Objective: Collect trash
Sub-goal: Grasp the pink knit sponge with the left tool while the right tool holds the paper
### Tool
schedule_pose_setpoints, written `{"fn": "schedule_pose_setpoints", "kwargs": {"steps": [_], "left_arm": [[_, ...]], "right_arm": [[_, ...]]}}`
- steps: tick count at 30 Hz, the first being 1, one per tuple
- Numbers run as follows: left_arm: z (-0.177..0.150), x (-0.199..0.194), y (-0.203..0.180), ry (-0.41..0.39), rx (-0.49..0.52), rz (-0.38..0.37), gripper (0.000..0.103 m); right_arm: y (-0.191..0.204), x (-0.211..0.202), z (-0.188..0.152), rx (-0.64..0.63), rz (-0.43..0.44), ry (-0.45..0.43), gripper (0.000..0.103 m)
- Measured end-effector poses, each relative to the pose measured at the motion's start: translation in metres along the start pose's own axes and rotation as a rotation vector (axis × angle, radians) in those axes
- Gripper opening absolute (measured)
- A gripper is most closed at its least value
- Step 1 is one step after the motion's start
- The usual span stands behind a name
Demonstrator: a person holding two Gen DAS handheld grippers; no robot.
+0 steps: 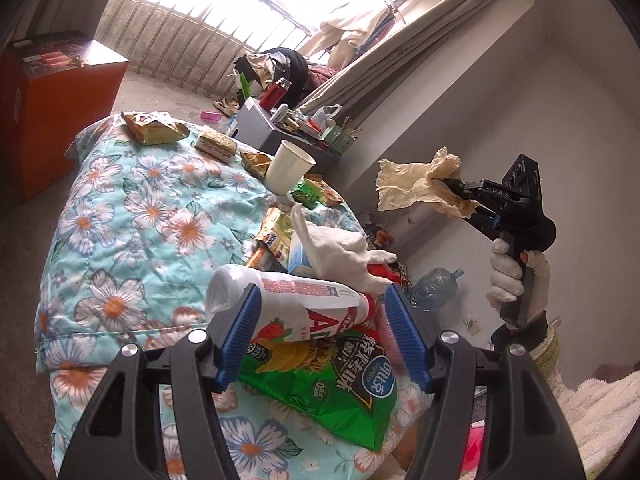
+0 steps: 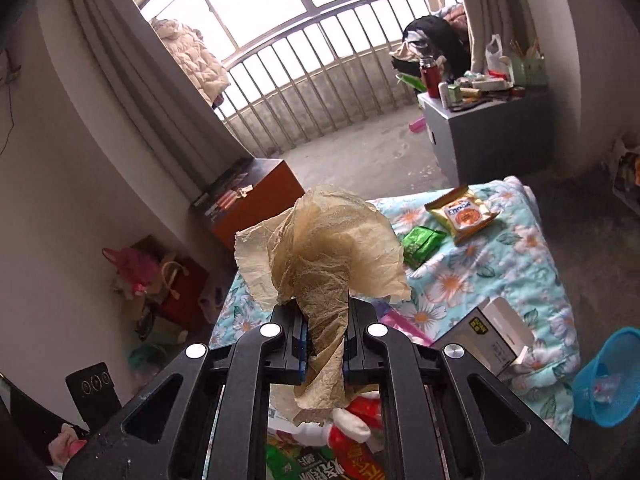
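My right gripper (image 2: 325, 342) is shut on a crumpled tan paper napkin (image 2: 324, 252) and holds it in the air; it also shows in the left wrist view (image 1: 450, 185) with the napkin (image 1: 408, 186) off the bed's right side. My left gripper (image 1: 320, 332) is open, its blue pads on either side of a white strawberry-print bottle (image 1: 296, 300) that lies on a green snack bag (image 1: 332, 392). A white glove (image 1: 344, 252), a paper cup (image 1: 288, 166) and several wrappers (image 1: 154, 128) lie on the floral quilt (image 1: 132, 224).
A blue mesh trash basket (image 2: 608, 376) stands on the floor right of the bed. An orange box (image 2: 256, 196) sits left, a cluttered grey cabinet (image 2: 484, 128) by the balcony railing. A white carton (image 2: 496, 336) and snack packets (image 2: 462, 212) lie on the quilt.
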State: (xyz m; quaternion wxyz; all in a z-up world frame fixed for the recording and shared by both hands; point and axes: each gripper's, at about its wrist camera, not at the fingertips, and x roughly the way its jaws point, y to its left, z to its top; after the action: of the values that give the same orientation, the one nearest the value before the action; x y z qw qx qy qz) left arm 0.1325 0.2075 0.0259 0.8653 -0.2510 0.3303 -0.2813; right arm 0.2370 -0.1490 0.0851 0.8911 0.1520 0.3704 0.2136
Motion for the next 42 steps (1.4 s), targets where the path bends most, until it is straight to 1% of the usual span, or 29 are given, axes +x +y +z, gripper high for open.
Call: {"fn": "schedule_pose_setpoints", "kwargs": {"steps": [2, 7, 8, 9, 11, 13, 14, 15, 17, 18, 20, 22, 23, 24, 25, 26, 29, 32, 35, 39, 40, 41, 42], "left_arm": [[-0.005, 0.013, -0.023, 0.024, 0.050, -0.055, 0.062], [-0.021, 0.067, -0.073, 0.151, 0.057, -0.181, 0.062], [-0.025, 0.080, -0.083, 0.178, 0.069, -0.197, 0.062], [-0.029, 0.095, -0.091, 0.212, 0.075, -0.197, 0.062], [-0.037, 0.129, -0.105, 0.293, 0.077, -0.167, 0.062], [-0.044, 0.162, -0.118, 0.355, 0.097, -0.094, 0.062], [-0.048, 0.176, -0.125, 0.379, 0.118, -0.046, 0.062], [-0.050, 0.189, -0.132, 0.390, 0.140, -0.022, 0.062], [-0.054, 0.213, -0.143, 0.421, 0.165, 0.011, 0.062], [-0.055, 0.226, -0.148, 0.438, 0.170, 0.036, 0.063], [-0.059, 0.244, -0.152, 0.461, 0.180, 0.074, 0.070], [-0.060, 0.263, -0.155, 0.482, 0.195, 0.142, 0.070], [-0.061, 0.271, -0.156, 0.492, 0.195, 0.176, 0.070], [-0.062, 0.279, -0.155, 0.504, 0.183, 0.194, 0.070], [-0.063, 0.286, -0.155, 0.518, 0.171, 0.196, 0.070], [-0.065, 0.291, -0.154, 0.528, 0.174, 0.210, 0.070], [-0.070, 0.298, -0.159, 0.502, 0.245, 0.279, 0.070], [-0.077, 0.309, -0.160, 0.521, 0.294, 0.324, 0.071], [-0.079, 0.314, -0.157, 0.530, 0.306, 0.332, 0.076], [-0.078, 0.317, -0.159, 0.550, 0.303, 0.336, 0.074], [-0.078, 0.316, -0.160, 0.549, 0.306, 0.334, 0.070], [-0.078, 0.315, -0.162, 0.547, 0.308, 0.321, 0.061], [-0.080, 0.312, -0.165, 0.543, 0.311, 0.313, 0.057]], "right_arm": [[-0.019, -0.025, -0.020, 0.038, -0.034, -0.024, 0.010], [-0.077, -0.078, -0.080, 0.193, -0.119, -0.070, 0.010], [-0.090, -0.086, -0.092, 0.231, -0.123, -0.073, 0.010], [-0.102, -0.090, -0.105, 0.266, -0.134, -0.071, 0.010], [-0.125, -0.095, -0.130, 0.337, -0.144, -0.070, 0.010], [-0.143, -0.097, -0.153, 0.402, -0.157, -0.056, 0.010], [-0.152, -0.095, -0.162, 0.429, -0.155, -0.047, 0.010], [-0.157, -0.094, -0.171, 0.445, -0.161, -0.039, 0.010], [-0.165, -0.091, -0.181, 0.452, -0.221, -0.026, 0.010], [-0.169, -0.091, -0.186, 0.458, -0.234, -0.023, 0.010], [-0.177, -0.091, -0.192, 0.483, -0.223, -0.020, 0.010], [-0.185, -0.091, -0.196, 0.502, -0.216, -0.016, 0.010], [-0.187, -0.095, -0.204, 0.509, -0.215, -0.015, 0.010], [-0.190, -0.097, -0.208, 0.515, -0.215, -0.014, 0.010], [-0.193, -0.097, -0.210, 0.520, -0.213, -0.013, 0.010], [-0.196, -0.098, -0.212, 0.526, -0.212, -0.012, 0.010], [-0.202, -0.100, -0.215, 0.544, -0.199, -0.016, 0.010], [-0.206, -0.101, -0.218, 0.549, -0.190, -0.022, 0.010], [-0.211, -0.103, -0.222, 0.560, -0.178, -0.030, 0.010], [-0.220, -0.104, -0.228, 0.584, -0.161, -0.027, 0.010], [-0.222, -0.105, -0.229, 0.590, -0.152, -0.027, 0.010], [-0.224, -0.106, -0.230, 0.597, -0.145, -0.029, 0.010], [-0.225, -0.107, -0.230, 0.603, -0.139, -0.031, 0.010]]}}
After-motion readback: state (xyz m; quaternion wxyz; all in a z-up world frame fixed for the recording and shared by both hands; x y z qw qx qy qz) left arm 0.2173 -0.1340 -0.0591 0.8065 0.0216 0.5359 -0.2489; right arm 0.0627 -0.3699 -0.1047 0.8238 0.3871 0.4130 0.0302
